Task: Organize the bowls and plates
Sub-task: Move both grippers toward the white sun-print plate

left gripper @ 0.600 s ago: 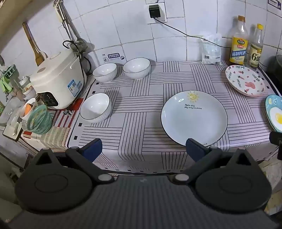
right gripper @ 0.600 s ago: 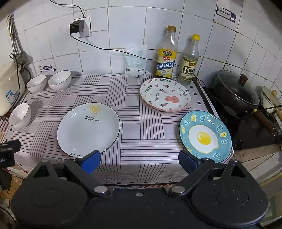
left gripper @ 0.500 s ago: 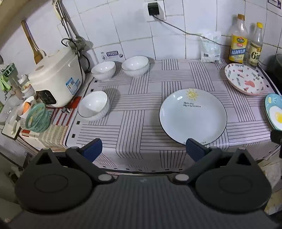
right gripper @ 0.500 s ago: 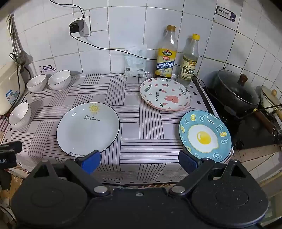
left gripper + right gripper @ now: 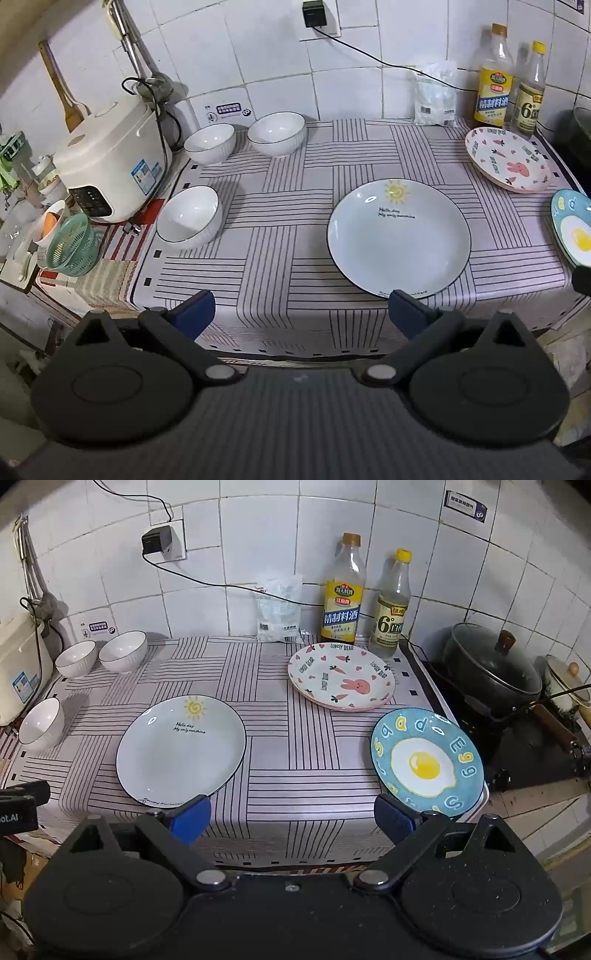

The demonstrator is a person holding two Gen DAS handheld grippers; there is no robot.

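A white sun plate (image 5: 399,236) (image 5: 181,751) lies mid-table on the striped cloth (image 5: 280,229). A pink rabbit plate (image 5: 341,675) (image 5: 508,164) lies at the back right. A blue egg plate (image 5: 426,762) (image 5: 574,229) lies at the front right edge. Three white bowls stand at the left: two at the back (image 5: 210,142) (image 5: 277,133), one nearer (image 5: 188,216). My left gripper (image 5: 301,314) is open and empty at the table's front edge. My right gripper (image 5: 291,818) is open and empty in front of the egg plate.
A white rice cooker (image 5: 110,162) stands left of the bowls, with a green basket (image 5: 70,247) below it. Two bottles (image 5: 341,590) (image 5: 391,605) and a plastic bag (image 5: 279,609) stand against the tiled wall. A black pot (image 5: 491,668) sits on the stove at right.
My left gripper has drifted slightly right and back, so the table sits a little further left in its view. The right gripper has barely moved. Nothing on the table moved.
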